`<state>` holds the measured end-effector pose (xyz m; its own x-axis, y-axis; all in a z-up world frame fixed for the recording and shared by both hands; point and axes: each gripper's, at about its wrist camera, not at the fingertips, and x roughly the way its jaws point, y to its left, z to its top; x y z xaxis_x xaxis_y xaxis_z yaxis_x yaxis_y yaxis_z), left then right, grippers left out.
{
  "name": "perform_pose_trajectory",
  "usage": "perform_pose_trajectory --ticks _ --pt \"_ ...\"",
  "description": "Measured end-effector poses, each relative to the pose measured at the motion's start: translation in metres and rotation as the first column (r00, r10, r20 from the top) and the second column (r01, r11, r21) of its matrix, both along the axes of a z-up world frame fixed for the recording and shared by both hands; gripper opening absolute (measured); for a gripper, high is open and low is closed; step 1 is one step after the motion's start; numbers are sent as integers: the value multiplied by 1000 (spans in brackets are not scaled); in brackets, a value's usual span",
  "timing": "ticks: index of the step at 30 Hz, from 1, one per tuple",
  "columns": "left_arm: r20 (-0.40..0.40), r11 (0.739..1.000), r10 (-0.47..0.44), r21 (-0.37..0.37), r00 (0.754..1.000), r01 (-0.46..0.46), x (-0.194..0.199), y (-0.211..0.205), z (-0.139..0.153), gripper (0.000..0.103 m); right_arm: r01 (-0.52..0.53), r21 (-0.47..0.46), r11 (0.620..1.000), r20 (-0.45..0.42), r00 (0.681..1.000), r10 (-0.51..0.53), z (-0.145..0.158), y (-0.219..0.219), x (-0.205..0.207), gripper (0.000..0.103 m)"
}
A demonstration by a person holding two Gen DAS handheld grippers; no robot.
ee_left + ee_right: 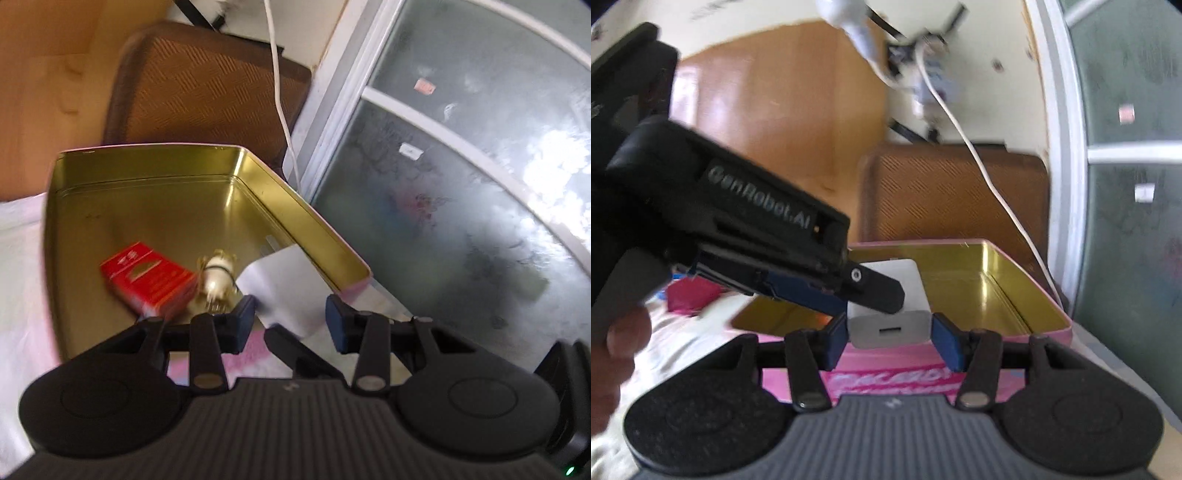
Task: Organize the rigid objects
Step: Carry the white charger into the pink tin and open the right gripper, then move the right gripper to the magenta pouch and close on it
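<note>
Carrying a white charger block (889,325) pinched between its blue pads, the right gripper (891,330) hung just short of the near pink wall of the open tin (1027,325). The left gripper (290,319) stood with jaws part-spread and nothing between them, poised over the tin's near corner; in the right wrist view its body crossed in front of the charger. Inside the gold-lined tin lay a red box (147,278) and, touching it, a small white item (218,277) too blurred to name. The step in hand appeared to be placement of the charger. The next move probably required lifting it over the wall onto bare floor beyond the red box, with the left gripper out of the path.
</note>
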<state>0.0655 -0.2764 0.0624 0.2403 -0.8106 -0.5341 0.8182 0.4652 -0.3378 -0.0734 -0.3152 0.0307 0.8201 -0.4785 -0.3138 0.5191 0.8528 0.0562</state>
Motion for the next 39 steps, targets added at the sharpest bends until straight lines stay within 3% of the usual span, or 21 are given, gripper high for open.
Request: perform_pose_trajectory --ticks 4,12,15,22,30,33,35,39 --pt "-13 999 9 40 1000 -9 21 -33 -8 45 12 87 996 -45 999 -8 -4 -42 20 50" --pt "16 986 90 141 996 -91 48 -63 -22 50 19 -5 1000 -166 986 -19 -14 -68 68 52" --pt "12 979 132 152 991 -133 54 -59 -22 52 36 10 999 -122 992 -34 -19 -72 67 58" --pt "80 988 138 60 987 -143 34 -12 -3 55 26 -62 998 10 1000 -25 -12 -27 21 60" --pt "128 985 170 -50 977 -165 2 71 10 55 -22 -41 999 129 991 28 -7 28 -4 61" --pt "159 974 223 -81 962 -213 -5 114 11 57 -75 -64 995 148 985 84 -4 52 -1 61" --pt "167 959 282 -63 945 -275 -3 144 2 57 -135 -80 988 125 982 144 -2 67 9 61" --pt "122 904 423 8 898 -427 19 203 -24 57 -255 -83 963 52 964 260 -7 100 37 61"
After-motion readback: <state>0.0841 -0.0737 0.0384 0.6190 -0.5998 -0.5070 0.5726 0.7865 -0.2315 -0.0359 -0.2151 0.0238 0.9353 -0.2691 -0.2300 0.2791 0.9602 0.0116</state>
